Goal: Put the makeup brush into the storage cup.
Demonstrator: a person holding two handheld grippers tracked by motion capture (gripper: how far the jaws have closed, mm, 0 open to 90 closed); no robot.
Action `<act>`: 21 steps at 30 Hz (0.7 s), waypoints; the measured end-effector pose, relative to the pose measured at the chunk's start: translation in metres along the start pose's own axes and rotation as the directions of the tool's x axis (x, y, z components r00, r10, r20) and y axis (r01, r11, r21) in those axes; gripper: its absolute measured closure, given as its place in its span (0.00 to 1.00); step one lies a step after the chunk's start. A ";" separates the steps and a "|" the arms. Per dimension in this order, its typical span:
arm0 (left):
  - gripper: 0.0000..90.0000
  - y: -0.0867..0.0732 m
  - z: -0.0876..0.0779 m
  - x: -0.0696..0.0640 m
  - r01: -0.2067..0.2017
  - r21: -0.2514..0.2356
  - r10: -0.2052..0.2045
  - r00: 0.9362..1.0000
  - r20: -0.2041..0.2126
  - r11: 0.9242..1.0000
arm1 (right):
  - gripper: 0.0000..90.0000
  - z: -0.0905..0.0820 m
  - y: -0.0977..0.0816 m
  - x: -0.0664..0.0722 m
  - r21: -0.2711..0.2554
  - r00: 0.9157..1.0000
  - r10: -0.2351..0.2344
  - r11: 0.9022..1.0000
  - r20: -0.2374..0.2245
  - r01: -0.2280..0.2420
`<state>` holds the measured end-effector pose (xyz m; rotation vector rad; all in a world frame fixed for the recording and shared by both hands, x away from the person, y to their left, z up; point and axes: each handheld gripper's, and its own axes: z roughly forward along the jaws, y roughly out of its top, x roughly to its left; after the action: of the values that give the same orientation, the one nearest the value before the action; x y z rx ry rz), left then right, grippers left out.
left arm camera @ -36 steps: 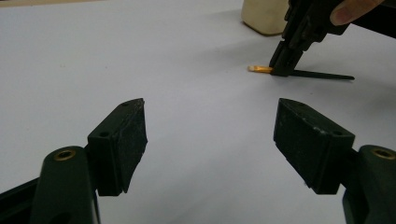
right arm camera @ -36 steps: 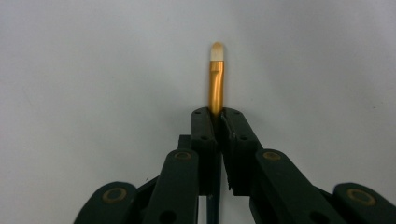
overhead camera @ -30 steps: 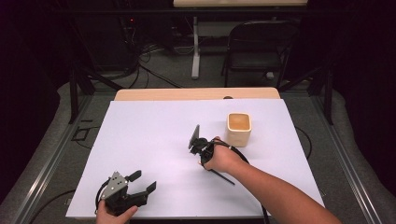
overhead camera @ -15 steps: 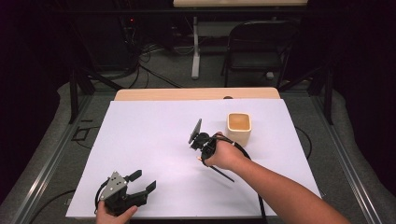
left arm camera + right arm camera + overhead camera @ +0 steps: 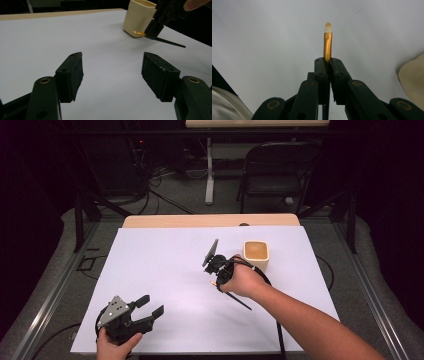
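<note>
The right gripper, jaws clenched on a paintbrush, has lifted it off the white tabletop beside the cream cup, ready for carrying. The left gripper, empty near the front-left corner, has just been closing partway.

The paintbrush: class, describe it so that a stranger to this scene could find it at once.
Start at the white table, then find the cream cup near its right side. Just left of the cup, the right tongs grip a thin paintbrush: gold ferrule, pale tip, dark handle, the only slender thing there.
</note>
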<state>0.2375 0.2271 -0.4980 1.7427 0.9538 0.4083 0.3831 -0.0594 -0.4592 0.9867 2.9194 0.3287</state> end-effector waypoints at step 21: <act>0.38 0.049 0.009 -0.013 -0.046 0.031 0.045 0.998 0.046 0.998 | 0.93 -0.040 -0.001 -0.005 -0.047 1.000 0.007 0.999 0.005 -0.006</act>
<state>0.2545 0.2054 -0.4548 1.7977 0.8941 0.3838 0.3826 -0.0705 -0.4203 0.9891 2.8899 0.3931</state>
